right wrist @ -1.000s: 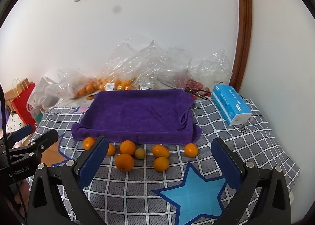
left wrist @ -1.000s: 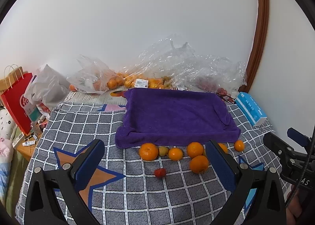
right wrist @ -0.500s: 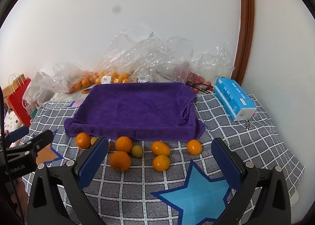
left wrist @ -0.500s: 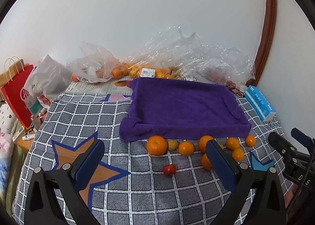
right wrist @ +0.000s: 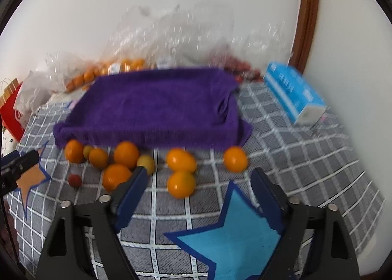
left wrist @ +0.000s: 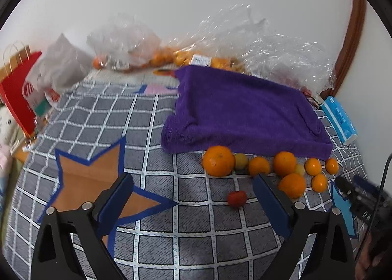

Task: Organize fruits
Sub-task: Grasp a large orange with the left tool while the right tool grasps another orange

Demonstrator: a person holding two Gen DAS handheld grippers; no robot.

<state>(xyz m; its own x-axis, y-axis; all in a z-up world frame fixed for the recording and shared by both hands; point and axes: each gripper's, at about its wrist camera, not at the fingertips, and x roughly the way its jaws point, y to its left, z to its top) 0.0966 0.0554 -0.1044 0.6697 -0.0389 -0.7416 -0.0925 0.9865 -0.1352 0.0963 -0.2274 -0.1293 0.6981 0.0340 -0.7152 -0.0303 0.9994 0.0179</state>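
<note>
Several oranges lie in a row in front of a purple towel (left wrist: 242, 110) (right wrist: 156, 106) on a checked cloth. The biggest orange (left wrist: 218, 160) is at the row's left end, and a small red fruit (left wrist: 236, 198) (right wrist: 74, 180) lies nearer to me. My left gripper (left wrist: 193, 194) hovers over the cloth with its jaws closing and nothing between them; the red fruit sits just beyond its right finger. My right gripper (right wrist: 199, 184) is also closing, empty, above one orange (right wrist: 181, 184) that lies between and just beyond its fingers.
Clear plastic bags (left wrist: 245, 42) with more oranges line the wall behind the towel. A blue tissue box (right wrist: 294, 93) lies at the right, a red paper bag (left wrist: 17, 88) at the left edge. The right gripper (left wrist: 362, 196) shows at the left wrist view's right edge.
Both grippers have sunk toward the cloth and come closer to the fruit row. Their jaws have narrowed, the right pair more than the left.
</note>
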